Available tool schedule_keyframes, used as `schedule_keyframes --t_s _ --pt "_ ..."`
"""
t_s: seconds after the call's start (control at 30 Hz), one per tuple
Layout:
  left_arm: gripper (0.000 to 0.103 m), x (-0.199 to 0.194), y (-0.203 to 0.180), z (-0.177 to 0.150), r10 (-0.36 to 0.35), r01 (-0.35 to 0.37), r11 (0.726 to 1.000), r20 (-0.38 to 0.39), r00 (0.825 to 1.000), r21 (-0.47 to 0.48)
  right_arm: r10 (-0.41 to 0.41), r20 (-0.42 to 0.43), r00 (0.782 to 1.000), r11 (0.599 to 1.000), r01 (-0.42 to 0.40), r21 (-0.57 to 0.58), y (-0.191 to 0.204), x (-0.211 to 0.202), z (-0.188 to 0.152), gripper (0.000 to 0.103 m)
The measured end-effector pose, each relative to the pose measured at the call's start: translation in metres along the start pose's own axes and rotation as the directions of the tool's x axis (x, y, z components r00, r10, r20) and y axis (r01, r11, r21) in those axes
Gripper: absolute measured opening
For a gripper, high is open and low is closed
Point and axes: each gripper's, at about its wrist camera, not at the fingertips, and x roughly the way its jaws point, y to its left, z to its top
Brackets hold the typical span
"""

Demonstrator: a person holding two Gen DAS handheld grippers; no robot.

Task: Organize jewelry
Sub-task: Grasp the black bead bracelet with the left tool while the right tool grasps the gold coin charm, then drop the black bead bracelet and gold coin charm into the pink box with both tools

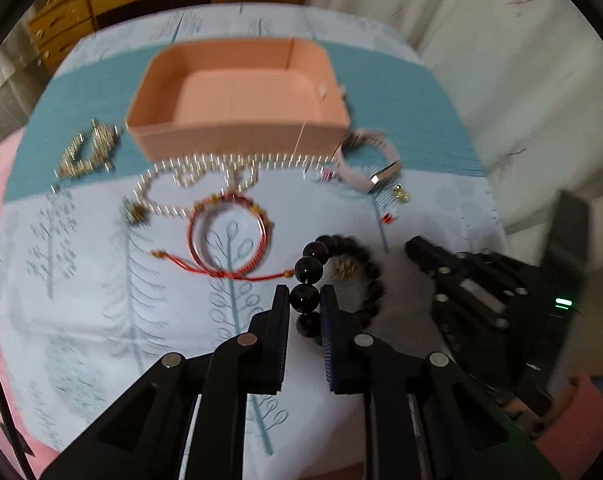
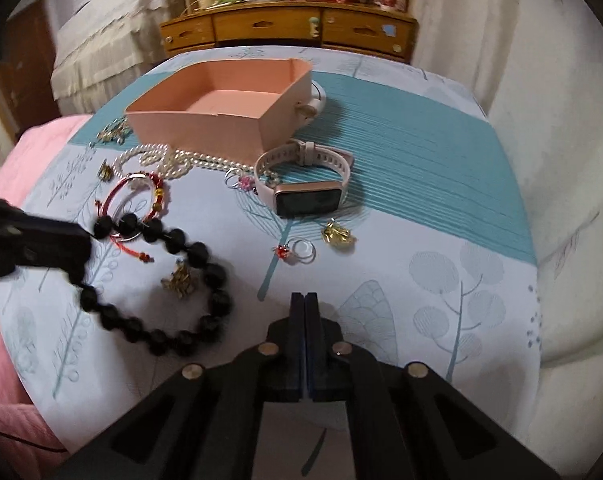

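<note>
I am closing the left tool (image 1: 305,300) on the black bead bracelet (image 1: 343,276), which is still lying on the bed (image 1: 101,320). My right tool (image 2: 305,300) is idling clenched, empty. Beyond, watch (image 2: 309,184) and pearl necklace (image 2: 189,160) are waiting; the pink box (image 2: 205,128) is holding nothing visible.

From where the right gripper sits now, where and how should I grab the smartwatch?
Take the pink smartwatch by the strap loop arching behind the face, not by the flat screen. It lies face-up toward the right gripper, whose jaws are shut. Probably open them, come from above, and pinch across the band where it curves clear of the bedspread.
</note>
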Motion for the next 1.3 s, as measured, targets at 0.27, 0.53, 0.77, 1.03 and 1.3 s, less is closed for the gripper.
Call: schedule_keyframes --t_s 0.27,0.53,0.77,1.03,1.3 --pt "0.012 -0.076 0.021 0.019 -0.096 0.091 0.994 0.096 0.991 0.057 -0.072 -0.005 0.997 0.987 0.072 0.146 -0.005 -0.003 0.015 0.026" --pt "0.012 -0.127 0.047 0.052 -0.174 0.164 0.985 0.219 0.96 0.062 -0.1 0.016 0.995 0.977 0.095 0.192 -0.003 0.013 0.032 0.041" --pt "0.013 -0.14 0.064 0.073 -0.167 0.154 0.986 0.303 0.938 0.066 -0.123 -0.004 0.992 0.976 0.122 0.183 0.007 0.021 0.038 0.037" --pt "0.013 -0.125 0.087 0.082 -0.158 0.153 0.987 0.279 0.947 0.04 -0.145 0.001 0.989 0.946 0.138 0.293 0.004 0.021 0.038 0.019" --pt "0.013 -0.12 0.096 0.097 -0.165 0.146 0.986 0.287 0.944 0.086 -0.135 0.025 0.991 0.922 0.116 0.37 0.008 0.004 0.039 0.019"
